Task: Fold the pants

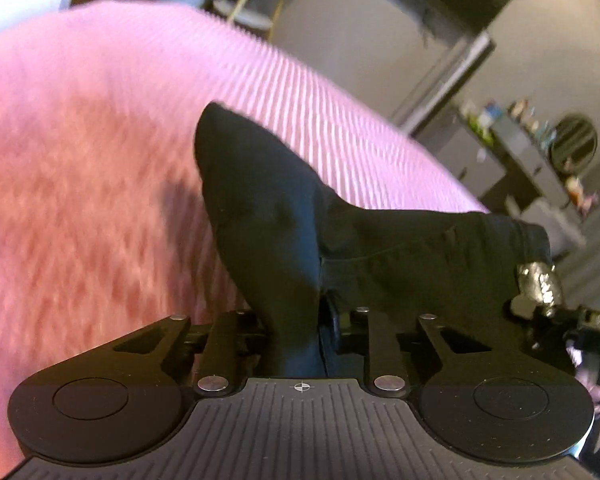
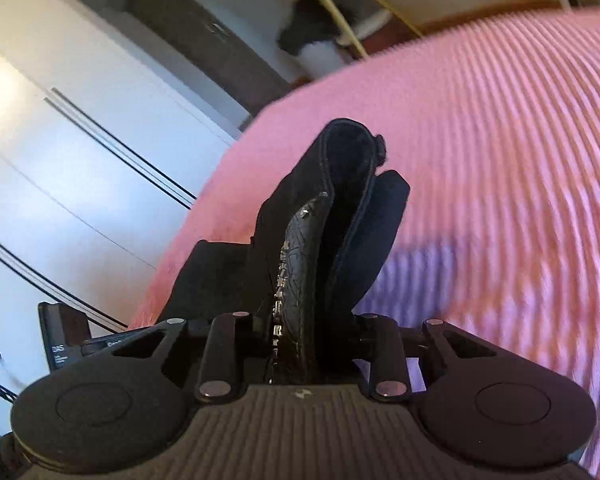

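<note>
I have the black pants (image 1: 380, 248) pinched in both jaws, the left gripper (image 1: 300, 336) on plain cloth and the right gripper (image 2: 304, 320) on the belt end, lifted over the pink bed (image 1: 100, 160) so I can fold them.

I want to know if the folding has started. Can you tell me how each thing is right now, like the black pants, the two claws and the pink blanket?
Black pants: lifted off the bed, bunched, stretched between both claws.
Left claw: shut on the pants fabric.
Right claw: shut on the pants near a shiny studded trim.
Pink blanket: spread flat under the pants.
</note>
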Demonstrator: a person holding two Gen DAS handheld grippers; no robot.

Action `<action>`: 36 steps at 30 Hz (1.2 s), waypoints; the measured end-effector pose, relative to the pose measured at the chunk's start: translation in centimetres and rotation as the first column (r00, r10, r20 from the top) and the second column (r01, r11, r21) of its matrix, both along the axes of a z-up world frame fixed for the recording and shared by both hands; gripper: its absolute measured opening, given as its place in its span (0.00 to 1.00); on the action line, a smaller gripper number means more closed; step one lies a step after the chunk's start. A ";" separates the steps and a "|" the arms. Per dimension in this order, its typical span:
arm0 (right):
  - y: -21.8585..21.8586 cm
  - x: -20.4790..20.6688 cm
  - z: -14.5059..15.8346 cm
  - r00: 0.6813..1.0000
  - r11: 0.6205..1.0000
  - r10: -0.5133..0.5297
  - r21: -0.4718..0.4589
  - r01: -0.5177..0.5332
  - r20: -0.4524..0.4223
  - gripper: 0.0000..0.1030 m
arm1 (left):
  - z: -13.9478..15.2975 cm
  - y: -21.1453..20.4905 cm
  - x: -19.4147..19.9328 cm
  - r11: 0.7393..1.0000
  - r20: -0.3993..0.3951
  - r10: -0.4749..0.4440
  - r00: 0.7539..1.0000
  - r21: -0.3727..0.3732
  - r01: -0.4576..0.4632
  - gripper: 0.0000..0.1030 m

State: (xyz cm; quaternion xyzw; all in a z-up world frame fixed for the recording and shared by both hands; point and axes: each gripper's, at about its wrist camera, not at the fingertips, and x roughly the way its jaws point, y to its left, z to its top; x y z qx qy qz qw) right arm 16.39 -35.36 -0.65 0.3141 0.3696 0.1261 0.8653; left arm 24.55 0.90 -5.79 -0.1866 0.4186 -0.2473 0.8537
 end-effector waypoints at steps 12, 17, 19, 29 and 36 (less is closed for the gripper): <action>2.5 4.7 2.5 0.974 0.955 -0.220 -0.193 0.225 0.045 0.78 | 3.2 4.2 1.6 0.953 0.058 0.276 0.959 0.116 -0.281 0.97; 3.0 -0.1 -2.3 0.957 0.957 -0.289 -0.005 0.289 -0.011 0.78 | -0.9 4.0 -3.6 0.946 -0.064 0.322 0.945 -0.012 -0.323 0.97; 3.1 -0.9 -4.4 0.947 0.946 -0.314 0.059 0.318 -0.062 0.75 | -2.3 3.6 -5.6 0.936 -0.100 0.345 0.933 -0.036 -0.350 0.97; 3.4 3.6 -9.9 0.870 0.864 -0.444 0.154 0.479 -0.213 0.50 | -2.7 0.7 -10.2 0.945 -0.026 0.319 0.947 0.084 -0.316 0.97; 5.1 7.5 -8.9 0.892 0.899 -0.438 -0.022 0.438 -0.109 0.30 | -1.8 -0.1 -11.0 0.932 0.036 0.341 0.939 0.117 -0.343 0.97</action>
